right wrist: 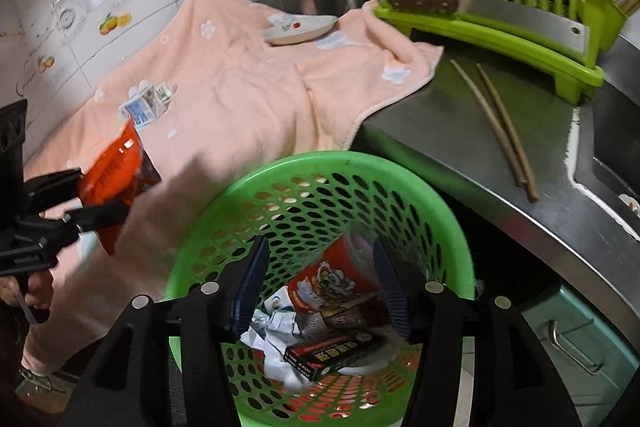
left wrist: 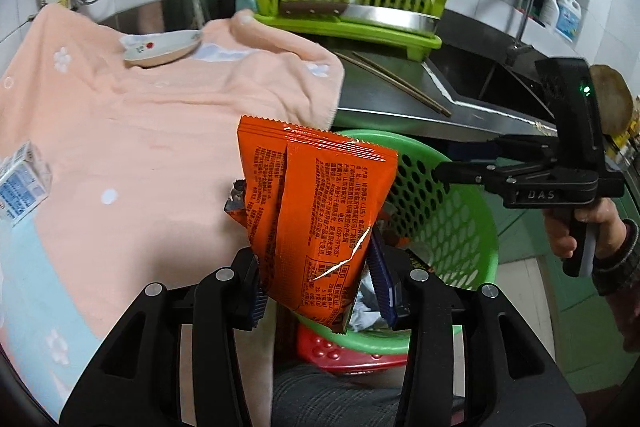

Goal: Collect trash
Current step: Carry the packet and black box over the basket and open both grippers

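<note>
Left tongs point(left wrist: 320, 291) are pinching the crinkly orange foil snack wrapper point(left wrist: 316, 211) beside the perforated green plastic basket point(right wrist: 320, 167); right tongs point(right wrist: 320, 287) are hanging empty, part-open over it. Next: swing across, release.

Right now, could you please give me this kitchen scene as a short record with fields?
left gripper: jaws either side of an orange snack packet; whether the pads press it cannot be told
right gripper: open, nothing between its jaws, above the green basket
basket contents: crumpled paper, dark box, red printed wrapper
still on the peach towel: small milk carton, saucer
steel counter: two chopsticks, green dish rack
</note>
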Motion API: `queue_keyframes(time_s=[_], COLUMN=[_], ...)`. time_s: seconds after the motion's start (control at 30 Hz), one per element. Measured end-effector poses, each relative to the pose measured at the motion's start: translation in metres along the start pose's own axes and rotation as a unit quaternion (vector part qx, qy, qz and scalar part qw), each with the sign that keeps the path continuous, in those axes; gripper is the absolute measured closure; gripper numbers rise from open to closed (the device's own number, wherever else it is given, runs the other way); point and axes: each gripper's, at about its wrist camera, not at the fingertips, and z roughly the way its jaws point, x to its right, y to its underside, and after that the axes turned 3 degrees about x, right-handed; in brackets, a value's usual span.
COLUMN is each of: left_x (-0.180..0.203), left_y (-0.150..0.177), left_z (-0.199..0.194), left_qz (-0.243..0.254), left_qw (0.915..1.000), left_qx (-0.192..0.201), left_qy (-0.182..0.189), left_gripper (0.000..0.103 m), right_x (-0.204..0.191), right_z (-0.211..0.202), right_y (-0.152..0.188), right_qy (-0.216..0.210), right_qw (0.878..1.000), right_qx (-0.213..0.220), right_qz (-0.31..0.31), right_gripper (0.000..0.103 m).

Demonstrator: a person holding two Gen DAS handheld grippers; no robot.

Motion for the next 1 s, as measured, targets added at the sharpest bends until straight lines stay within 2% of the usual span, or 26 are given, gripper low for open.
queue_keyframes(time_s=[0.13,0.2,0.23,0.33,0.37,0.7,1.0], left_x=[0.010,0.015,0.017,0.021,0.021,0.010,-0.032], left_y=[0.000,0.000,0.000,0.001,0.001,0.005,0.008], left_z=[0.012,0.018,0.020,0.023,0.024,0.012,-0.018], left_qz=[-0.001,-0.004,-0.006,-0.007,-0.008,-0.025,-0.067], left_qw=[0.9999,0.9998,0.9998,0.9998,0.9998,0.9997,0.9974], left_qx=[-0.011,-0.016,-0.018,-0.017,-0.018,-0.006,0.012], left_qy=[0.005,0.008,0.008,0.009,0.009,-0.001,-0.022], left_gripper=[0.054,0.048,0.039,0.030,0.024,0.016,0.013], right_x=[0.005,0.006,0.006,0.007,0.007,-0.006,-0.041], right_z=[-0.007,-0.011,-0.012,-0.014,-0.015,-0.012,0.007], right_y=[0.002,0.004,0.004,0.005,0.005,-0.001,-0.018], right_qy=[0.003,0.004,0.005,0.004,0.003,-0.003,-0.027], right_qw=[1.000,1.000,1.000,1.000,1.000,1.000,0.999], right_qx=[0.007,0.010,0.011,0.013,0.013,0.013,0.007], right_qz=[0.005,0.005,0.006,0.006,0.005,-0.008,-0.042], right_gripper=[0.041,0.038,0.035,0.035,0.035,0.033,0.024])
